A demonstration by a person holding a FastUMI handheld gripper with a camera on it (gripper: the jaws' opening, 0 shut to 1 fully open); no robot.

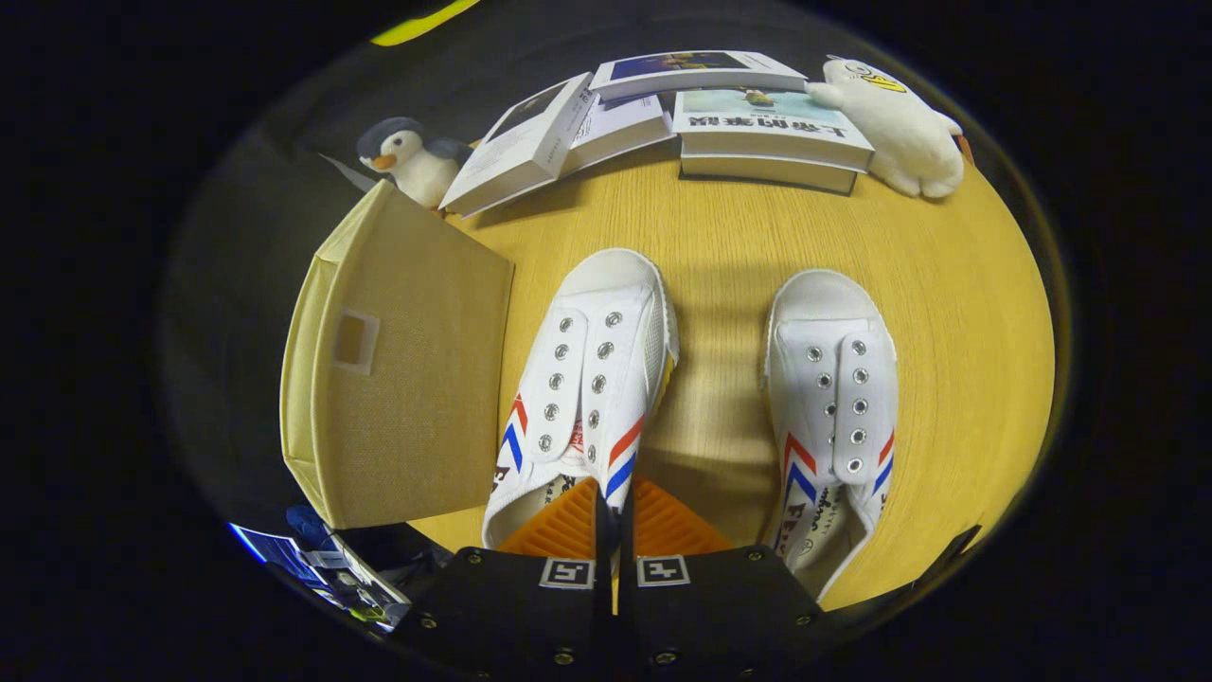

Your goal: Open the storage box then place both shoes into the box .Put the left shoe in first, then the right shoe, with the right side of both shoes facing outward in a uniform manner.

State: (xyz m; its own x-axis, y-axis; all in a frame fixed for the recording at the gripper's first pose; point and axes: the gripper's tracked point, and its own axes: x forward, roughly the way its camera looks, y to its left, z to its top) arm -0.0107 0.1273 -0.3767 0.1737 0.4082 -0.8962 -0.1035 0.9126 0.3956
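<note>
Two white canvas shoes with red and blue stripes lie on the round wooden table [720, 237], toes pointing away from me. The left shoe [578, 369] is just ahead of my fingers, leaning a little toward the box. My gripper [615, 497] is shut on this shoe's right side wall near the heel opening, one finger inside the collar and one outside. The right shoe [833, 398] rests flat to the right of the fingers, untouched. A beige fabric storage box [398, 369] stands left of the left shoe, its panel with a small label window facing me; its opening is hidden.
Several books [757, 133] lie across the far side of the table. A penguin plush [412, 161] sits behind the box and a white plush [890, 123] leans beside the books. Papers [322, 568] lie below the table's near left edge.
</note>
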